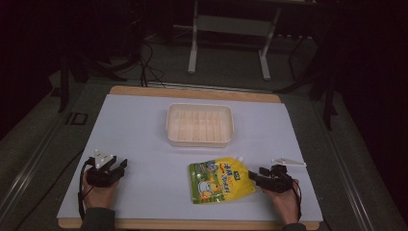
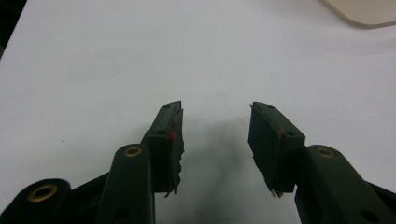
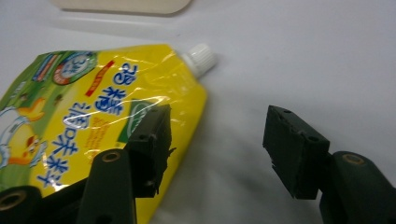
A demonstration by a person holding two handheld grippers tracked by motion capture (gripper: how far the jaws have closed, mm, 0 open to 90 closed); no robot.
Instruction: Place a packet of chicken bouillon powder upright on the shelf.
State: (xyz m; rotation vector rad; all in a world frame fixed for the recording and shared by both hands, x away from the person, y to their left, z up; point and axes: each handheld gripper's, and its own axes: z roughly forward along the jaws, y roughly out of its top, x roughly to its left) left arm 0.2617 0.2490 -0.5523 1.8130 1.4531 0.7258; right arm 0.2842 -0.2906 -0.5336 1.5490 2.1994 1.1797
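Note:
A yellow and green spouted pouch [image 1: 219, 180] with a white cap lies flat on the white table, front centre. In the right gripper view the pouch [image 3: 84, 116] spreads left of the jaws, its cap [image 3: 201, 58] pointing up and right. My right gripper [image 1: 255, 176] is open at the pouch's right edge; my right gripper [image 3: 217, 135] has one jaw over the pouch edge and the other over bare table. My left gripper [image 1: 120, 167] rests open at the front left, and my left gripper [image 2: 215, 128] holds nothing above the bare surface.
A cream plastic tray [image 1: 199, 124] stands behind the pouch at the table's middle; its corner [image 2: 359, 11] shows in the left gripper view. A small white strip [image 1: 288, 162] lies beyond the right hand. The table [image 1: 144, 125] ends in a wooden rim.

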